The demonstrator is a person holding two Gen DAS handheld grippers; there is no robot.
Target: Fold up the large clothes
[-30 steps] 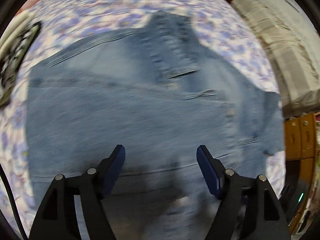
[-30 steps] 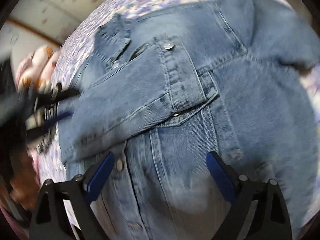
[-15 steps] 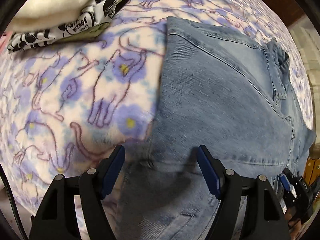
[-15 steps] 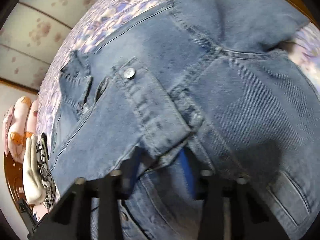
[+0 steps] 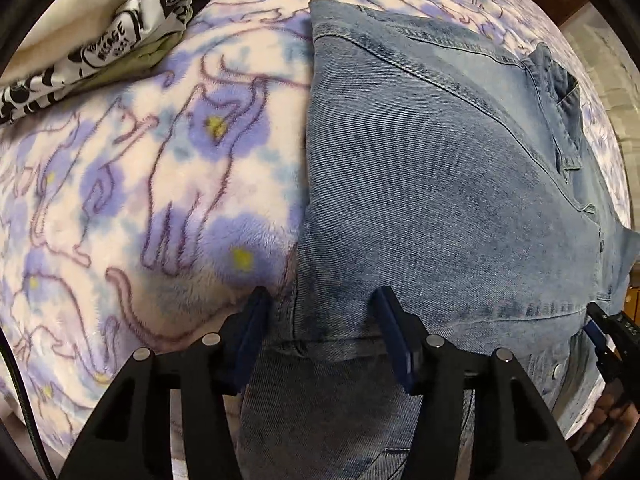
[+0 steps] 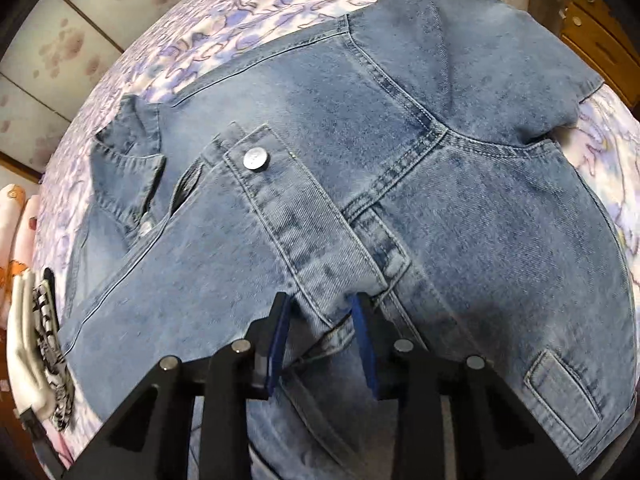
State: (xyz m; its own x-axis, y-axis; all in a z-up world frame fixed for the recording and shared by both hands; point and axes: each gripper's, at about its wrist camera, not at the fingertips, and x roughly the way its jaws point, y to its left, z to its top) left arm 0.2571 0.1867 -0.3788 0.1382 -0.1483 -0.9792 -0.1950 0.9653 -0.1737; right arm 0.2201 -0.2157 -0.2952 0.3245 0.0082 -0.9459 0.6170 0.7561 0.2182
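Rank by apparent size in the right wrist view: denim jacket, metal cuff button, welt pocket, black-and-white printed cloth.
1. denim jacket
2. black-and-white printed cloth, partly cut off at the frame edge, and welt pocket: look alike, unranked
3. metal cuff button

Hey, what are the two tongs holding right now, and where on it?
The right tongs pinch the denim jacket at its folded sleeve cuff. The left tongs are closing around the jacket's bottom edge, not yet gripping.
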